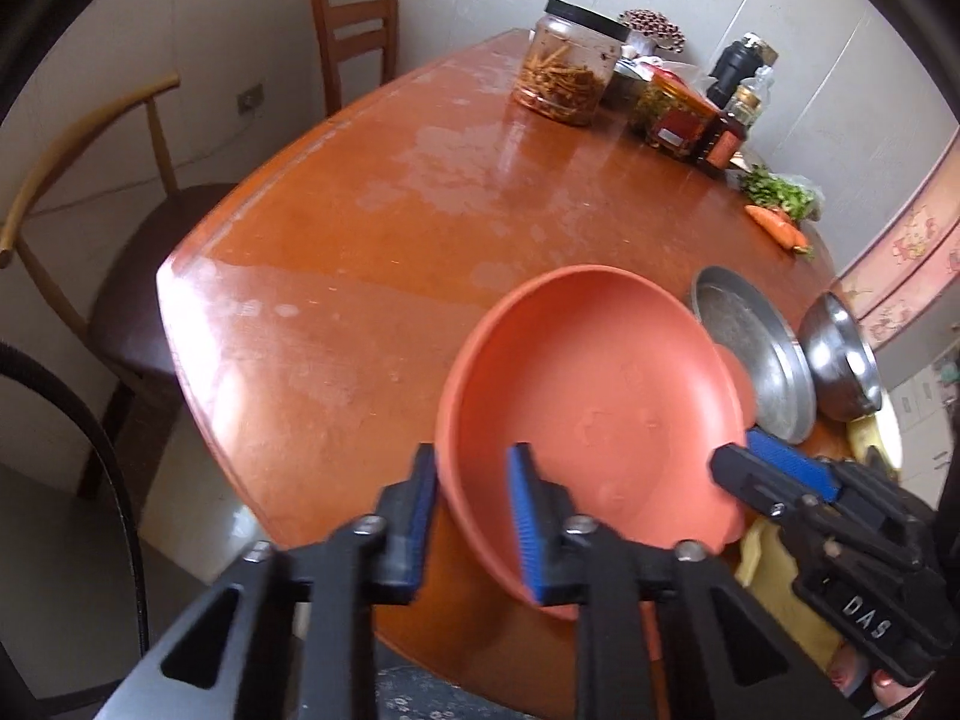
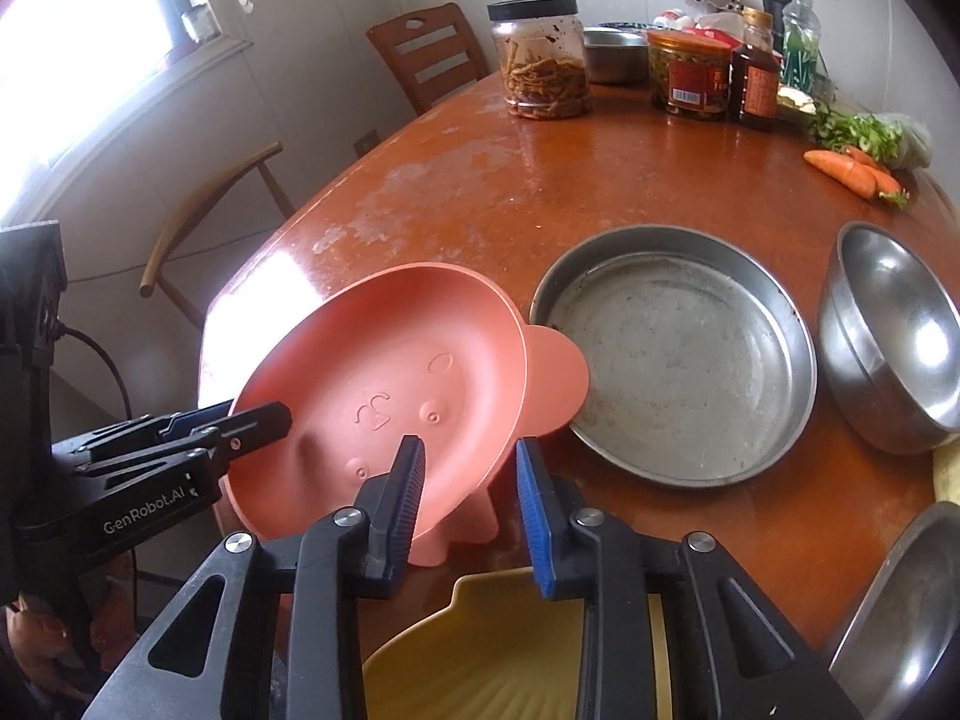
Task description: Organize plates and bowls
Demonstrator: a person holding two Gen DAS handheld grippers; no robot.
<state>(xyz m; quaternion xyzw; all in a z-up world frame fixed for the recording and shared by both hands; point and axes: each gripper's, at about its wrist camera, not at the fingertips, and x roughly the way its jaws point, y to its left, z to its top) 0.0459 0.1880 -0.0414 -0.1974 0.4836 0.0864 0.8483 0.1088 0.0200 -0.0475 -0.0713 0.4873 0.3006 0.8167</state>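
A salmon-pink animal-shaped plate [image 1: 600, 396] [image 2: 384, 372] with ears and small feet is tilted above the near corner of the wooden table [image 2: 540, 192]. My left gripper [image 1: 474, 504] is shut on its left rim and shows at the left of the right wrist view [image 2: 282, 417]. Gripping the opposite rim is my right gripper [image 2: 471, 480], one finger inside the plate and one outside; it is also visible in the left wrist view [image 1: 744, 462]. Beside the plate lie a round steel pan [image 2: 678, 360] and a steel bowl [image 2: 894, 348].
A yellow plate [image 2: 480, 660] lies under my right gripper, and another steel bowl [image 2: 900, 618] sits at the near right. Jars [image 2: 543, 60], bottles [image 2: 756, 78], carrots [image 2: 852, 171] and greens crowd the far side. Two chairs [image 1: 354, 30] stand left of the table.
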